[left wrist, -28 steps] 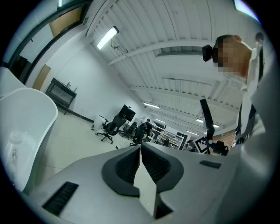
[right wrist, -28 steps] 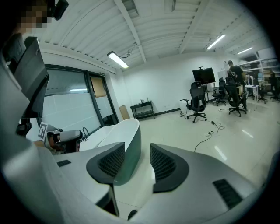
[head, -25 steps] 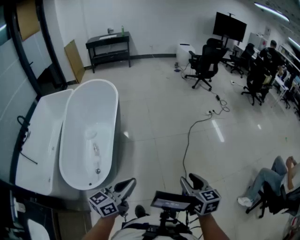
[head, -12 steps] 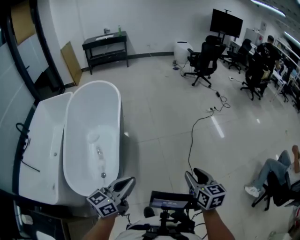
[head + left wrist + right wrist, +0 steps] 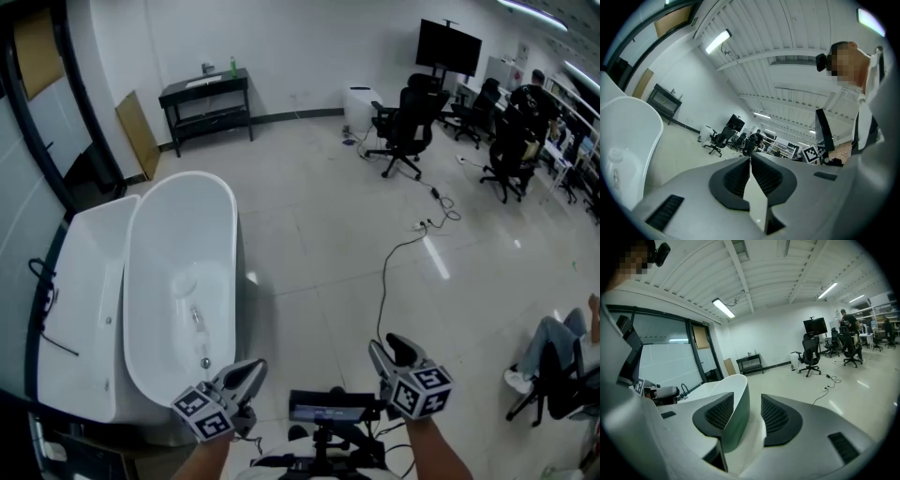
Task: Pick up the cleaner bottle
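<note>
Both forearms come in from the bottom edge of the head view, held low and close to the body. The left hand-held gripper points forward with its jaws pressed together, holding nothing. The right hand-held gripper points forward beside it, jaws parted and empty.

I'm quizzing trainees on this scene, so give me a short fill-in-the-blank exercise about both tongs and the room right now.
The left tongs are ____, with nothing between them.
The right tongs are ____, and the white bathtub shows beyond them.
The green bottle stands on a black ____ at the far wall.
Missing words: shut; open; table.
</note>
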Demonstrator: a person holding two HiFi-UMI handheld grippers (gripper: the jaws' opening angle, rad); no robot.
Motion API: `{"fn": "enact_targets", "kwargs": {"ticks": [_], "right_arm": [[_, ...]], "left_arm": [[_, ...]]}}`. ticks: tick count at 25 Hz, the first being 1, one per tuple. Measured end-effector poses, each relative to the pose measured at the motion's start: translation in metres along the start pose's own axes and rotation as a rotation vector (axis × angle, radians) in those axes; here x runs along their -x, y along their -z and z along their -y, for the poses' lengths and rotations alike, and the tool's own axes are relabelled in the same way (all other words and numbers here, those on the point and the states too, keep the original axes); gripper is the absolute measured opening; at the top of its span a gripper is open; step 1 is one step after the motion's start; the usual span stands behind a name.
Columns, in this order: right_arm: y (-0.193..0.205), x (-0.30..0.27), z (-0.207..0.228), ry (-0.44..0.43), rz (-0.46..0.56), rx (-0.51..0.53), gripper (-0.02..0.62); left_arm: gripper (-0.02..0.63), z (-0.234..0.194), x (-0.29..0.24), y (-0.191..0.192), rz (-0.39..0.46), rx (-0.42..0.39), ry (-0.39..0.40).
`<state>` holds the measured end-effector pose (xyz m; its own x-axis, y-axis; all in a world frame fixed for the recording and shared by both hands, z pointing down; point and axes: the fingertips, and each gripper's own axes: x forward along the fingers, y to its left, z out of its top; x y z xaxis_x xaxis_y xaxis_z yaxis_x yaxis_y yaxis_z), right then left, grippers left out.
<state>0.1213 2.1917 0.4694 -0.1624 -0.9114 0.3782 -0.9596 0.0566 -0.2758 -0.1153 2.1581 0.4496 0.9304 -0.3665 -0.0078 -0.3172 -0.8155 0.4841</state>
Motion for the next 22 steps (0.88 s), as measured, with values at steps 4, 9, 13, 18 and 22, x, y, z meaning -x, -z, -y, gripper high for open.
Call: {"fn": "enact_targets", "kwargs": {"ticks": [4,9,13,18,22], "right_arm": [[-0.011,-0.026,0.013,-0.094,-0.025,-0.026,0.187],[-0.026,-0.054,0.055,-0.113,-0.073,0.032,0.187],[-0.054,-0.074,0.093,-0.093,-0.061,0.06,0.187],[-0.086,-0.095,0.126,-0.11,-0.036,0.066,0.187],[-0.101,-0.107,0.144,-0.122,-0.031,0.072,0.187]], "left_arm": [[0.0,-0.012,-0.029,-0.01,0.001,-0.012,-0.026],[0.0,-0.026,-0.081,-0.015,-0.007,-0.02,-0.048],[0.0,-0.034,-0.124,-0.027,0.003,-0.017,-0.068],[0.0,-0.044,-0.161,-0.042,0.024,-0.019,-0.105],[0.0,-0.048,-0.181,-0.05,0.044,-0.027,-0.128]]}}
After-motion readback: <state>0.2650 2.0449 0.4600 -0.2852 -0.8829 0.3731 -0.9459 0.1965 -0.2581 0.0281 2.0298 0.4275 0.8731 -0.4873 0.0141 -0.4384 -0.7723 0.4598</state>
